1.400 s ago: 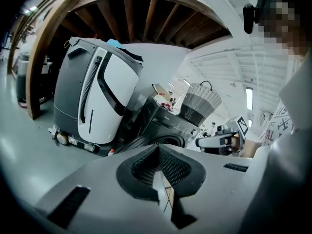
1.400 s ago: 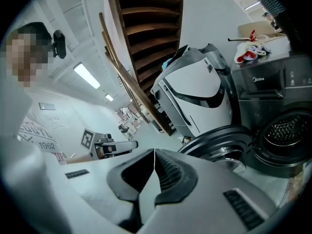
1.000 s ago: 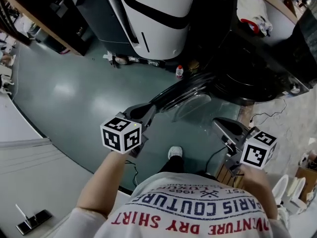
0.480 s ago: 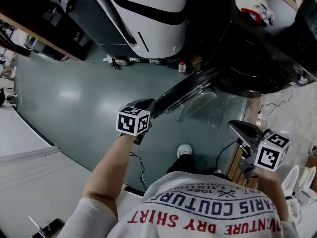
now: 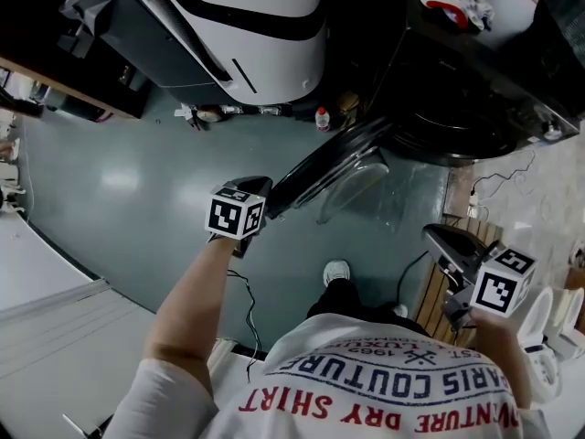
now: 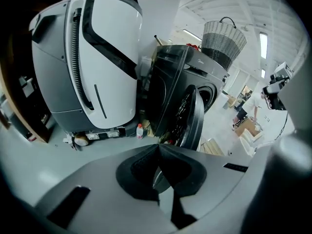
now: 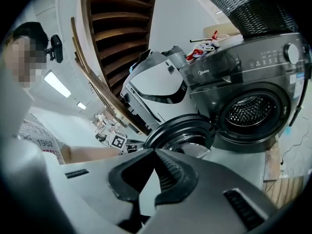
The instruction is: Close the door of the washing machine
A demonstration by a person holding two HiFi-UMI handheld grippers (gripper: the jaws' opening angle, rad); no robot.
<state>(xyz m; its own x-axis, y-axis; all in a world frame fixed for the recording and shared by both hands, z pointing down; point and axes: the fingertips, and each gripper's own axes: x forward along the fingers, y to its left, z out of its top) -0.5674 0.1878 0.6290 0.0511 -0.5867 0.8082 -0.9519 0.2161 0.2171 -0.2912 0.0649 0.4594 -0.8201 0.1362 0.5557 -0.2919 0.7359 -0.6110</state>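
floor (image 5: 137,181): grey-green and glossy, and it runs under everything. You stand on it, with one shoe (image 5: 336,271) showing below the door.
white appliance (image 5: 256,26): big rounded casing with a black stripe, just left of the washer.
washing machine (image 7: 243,67): dark front-loader. Your right tool's view shows the drum mouth (image 7: 248,111) uncovered.
basket (image 6: 222,43): woven, sitting on top of the washer.
door (image 5: 320,167): open. It's swung out from the washer front toward your left side, with the glass bowl facing the right tool's side. In the left gripper view you see it nearly edge-on (image 6: 195,116).
left tool (image 5: 254,195): your arm is stretched forward with the tip at the door's free outer edge. Jaws are together with nothing between them (image 6: 158,147). The door rim sits right behind the tips, but I can't confirm contact from any view.
right tool (image 5: 431,238): held low by your right side, well clear of the door. Jaws are together and empty (image 7: 155,151). It looks across at the door's inner face and the drum.
cloth (image 5: 457,12): white and red bundle on the washer top.
bottle (image 5: 322,119): small, white with a red cap, standing on the floor between the white appliance and the washer.
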